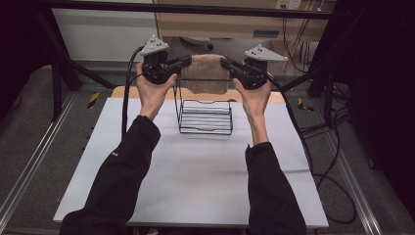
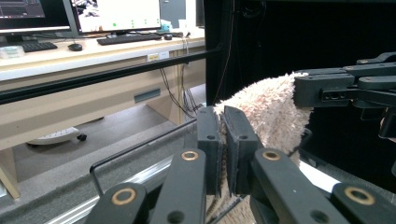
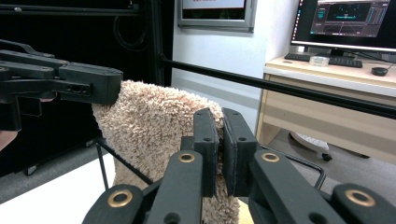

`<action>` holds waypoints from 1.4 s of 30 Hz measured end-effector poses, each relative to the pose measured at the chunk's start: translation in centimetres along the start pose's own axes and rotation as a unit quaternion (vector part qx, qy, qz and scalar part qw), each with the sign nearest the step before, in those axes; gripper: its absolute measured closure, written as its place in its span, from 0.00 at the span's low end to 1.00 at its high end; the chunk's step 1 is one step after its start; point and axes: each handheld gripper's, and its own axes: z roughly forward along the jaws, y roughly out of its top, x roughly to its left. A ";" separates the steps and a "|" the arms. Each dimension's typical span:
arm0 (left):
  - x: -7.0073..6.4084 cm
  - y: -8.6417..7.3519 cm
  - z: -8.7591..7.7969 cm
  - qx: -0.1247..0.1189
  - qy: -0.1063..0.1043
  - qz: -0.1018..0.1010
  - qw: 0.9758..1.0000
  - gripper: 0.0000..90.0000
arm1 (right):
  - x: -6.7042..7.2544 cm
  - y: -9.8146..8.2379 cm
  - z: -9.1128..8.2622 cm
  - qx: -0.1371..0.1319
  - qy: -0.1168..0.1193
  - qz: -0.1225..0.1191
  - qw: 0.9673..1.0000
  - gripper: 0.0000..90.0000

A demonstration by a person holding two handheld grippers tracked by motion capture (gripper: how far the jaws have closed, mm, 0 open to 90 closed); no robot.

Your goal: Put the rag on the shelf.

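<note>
A fluffy beige towel [image 1: 208, 73] hangs stretched between both grippers, above the far end of a black wire rack [image 1: 205, 116] on the white table [image 1: 195, 181]. My left gripper [image 1: 187, 61] is shut on the towel's left top corner, and my right gripper [image 1: 225, 62] on its right top corner. The rack's thin top rail crosses in front of the towel. In the left gripper view, the jaws [image 2: 223, 140] pinch the towel [image 2: 266, 107], with the right gripper [image 2: 345, 86] beyond. In the right gripper view, the jaws [image 3: 219, 140] clamp the towel [image 3: 149, 126], with the left gripper [image 3: 70, 81] opposite.
A black frame bar [image 1: 205, 10] runs across behind the table. Beyond it stands a wooden desk [image 3: 336, 93] with monitors and a keyboard. Cables [image 1: 333, 161] lie on the floor to the right. Bare white tabletop stretches in front of the rack.
</note>
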 end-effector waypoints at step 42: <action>-1.5 -2.6 -1.0 0.059 -0.015 -0.013 0.998 0.89 | 1.4 -2.9 -1.6 0.054 0.018 -0.006 0.998 0.94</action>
